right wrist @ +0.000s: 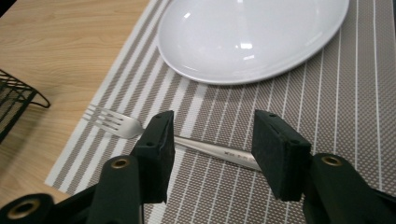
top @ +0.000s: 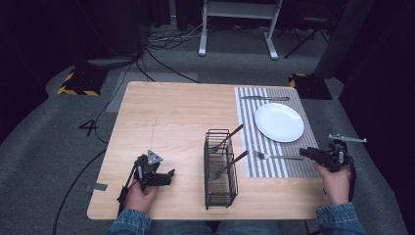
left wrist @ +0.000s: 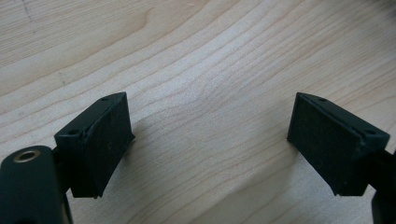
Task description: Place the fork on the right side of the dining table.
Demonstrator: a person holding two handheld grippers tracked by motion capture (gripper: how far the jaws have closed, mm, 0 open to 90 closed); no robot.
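Observation:
A silver fork (top: 274,156) lies on the striped placemat (top: 266,134) in front of a white plate (top: 279,122). My right gripper (top: 306,152) sits at the mat's right edge, open, its jaws either side of the fork (right wrist: 114,123) handle and just above it. The plate (right wrist: 252,35) lies beyond. A knife (top: 264,98) rests on the mat behind the plate. A black wire cutlery basket (top: 220,169) stands mid-table with several utensils inside. My left gripper (top: 169,176) rests near the front left of the wooden table (top: 161,122), open over bare wood (left wrist: 210,107).
The basket's corner (right wrist: 18,100) shows at the left of the right gripper view. Beyond the table lie grey carpet, cables and a white desk frame (top: 237,29). Yellow-black striped bases (top: 80,83) stand at the far corners.

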